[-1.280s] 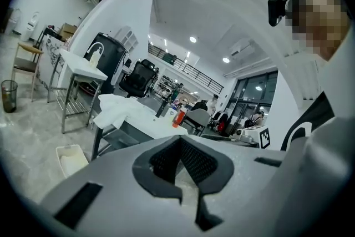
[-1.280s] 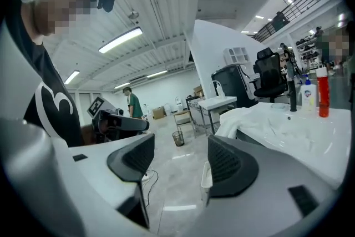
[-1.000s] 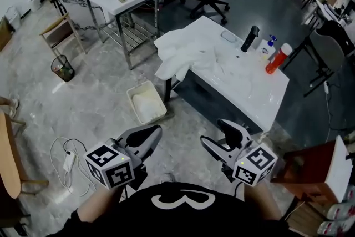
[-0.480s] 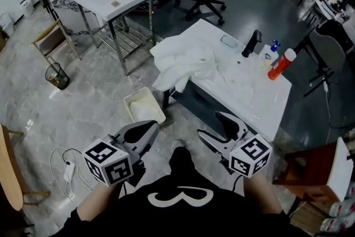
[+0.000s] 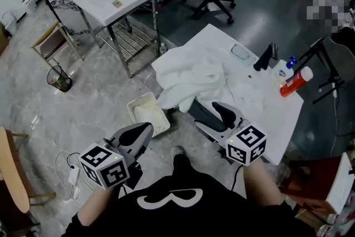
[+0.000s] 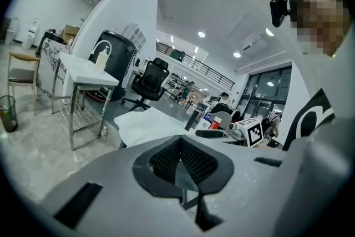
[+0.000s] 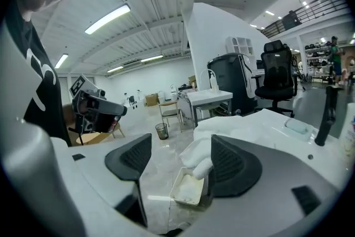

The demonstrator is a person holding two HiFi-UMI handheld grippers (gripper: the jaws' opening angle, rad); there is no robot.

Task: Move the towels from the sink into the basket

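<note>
I've just been opening my right gripper (image 5: 206,114), still empty, ready for the towels (image 5: 191,77) overhanging the sink (image 5: 277,114). My left gripper (image 5: 145,129) is clenched on nothing, not needed yet.

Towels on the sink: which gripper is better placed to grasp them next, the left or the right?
Right, probably. The right gripper is nearest the towels, jaws just opened wider, nothing between them. The left gripper is shut and farther off.
</note>
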